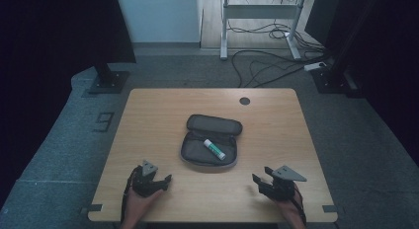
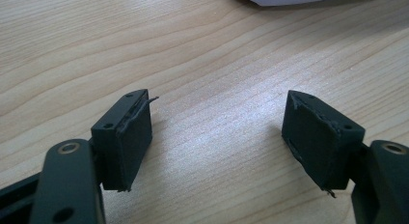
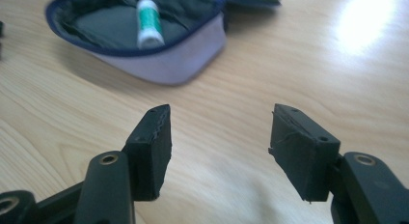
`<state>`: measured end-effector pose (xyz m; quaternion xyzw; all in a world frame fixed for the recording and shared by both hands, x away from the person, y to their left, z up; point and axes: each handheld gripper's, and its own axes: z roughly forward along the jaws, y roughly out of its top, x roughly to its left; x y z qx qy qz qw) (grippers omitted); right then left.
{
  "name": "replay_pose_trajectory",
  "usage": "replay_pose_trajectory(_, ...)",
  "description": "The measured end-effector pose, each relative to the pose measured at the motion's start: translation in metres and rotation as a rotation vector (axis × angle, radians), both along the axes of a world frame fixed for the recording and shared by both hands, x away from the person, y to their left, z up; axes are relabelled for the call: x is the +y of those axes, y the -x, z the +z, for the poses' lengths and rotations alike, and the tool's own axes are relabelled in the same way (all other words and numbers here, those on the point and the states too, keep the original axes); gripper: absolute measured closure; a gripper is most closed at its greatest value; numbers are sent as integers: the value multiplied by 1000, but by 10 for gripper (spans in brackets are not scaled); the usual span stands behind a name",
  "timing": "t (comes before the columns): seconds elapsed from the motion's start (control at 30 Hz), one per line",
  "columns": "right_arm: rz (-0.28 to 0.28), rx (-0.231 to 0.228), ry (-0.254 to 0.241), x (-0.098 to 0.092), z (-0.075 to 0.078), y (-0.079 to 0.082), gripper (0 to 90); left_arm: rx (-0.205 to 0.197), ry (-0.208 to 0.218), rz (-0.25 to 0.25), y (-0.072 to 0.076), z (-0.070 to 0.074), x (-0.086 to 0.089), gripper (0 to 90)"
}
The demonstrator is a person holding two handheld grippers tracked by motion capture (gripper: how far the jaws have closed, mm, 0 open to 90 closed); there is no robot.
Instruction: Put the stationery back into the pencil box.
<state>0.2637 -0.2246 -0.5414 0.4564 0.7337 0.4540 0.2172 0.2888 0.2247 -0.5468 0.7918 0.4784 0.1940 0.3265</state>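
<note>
Right gripper view: glue stick in open pouch, label unreadable; both grippers' fingers spread, empty.

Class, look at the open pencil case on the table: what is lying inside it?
Inside the open pencil case lies one glue stick, white with a green label, resting on the dark lining. Nothing else shows in it; whatever may sit beneath the glue stick or in the lining's folds is hidden.

Inventory: one wooden table; one open pencil case; one glue stick inside it; two hand-held grippers, left gripper, right gripper.
</note>
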Motion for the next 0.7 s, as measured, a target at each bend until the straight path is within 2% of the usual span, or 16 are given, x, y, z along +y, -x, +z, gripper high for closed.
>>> replay_pose_trajectory(0.1,-13,14,3,-7,-5,2,392,0,0,0,0,0,0,263)
replay_pose_trajectory(0.2,-19,20,27,-9,-9,2,392,0,1,0,0,0,0,262)
replay_pose_trajectory(0.23,-18,31,28,-9,-10,2,390,0,1,0,0,0,0,262)
replay_pose_trajectory(0.3,-19,21,27,-10,-10,2,391,0,0,0,0,0,0,262)
replay_pose_trajectory(0.7,-16,35,37,-9,-10,1,386,0,1,0,0,0,0,261)
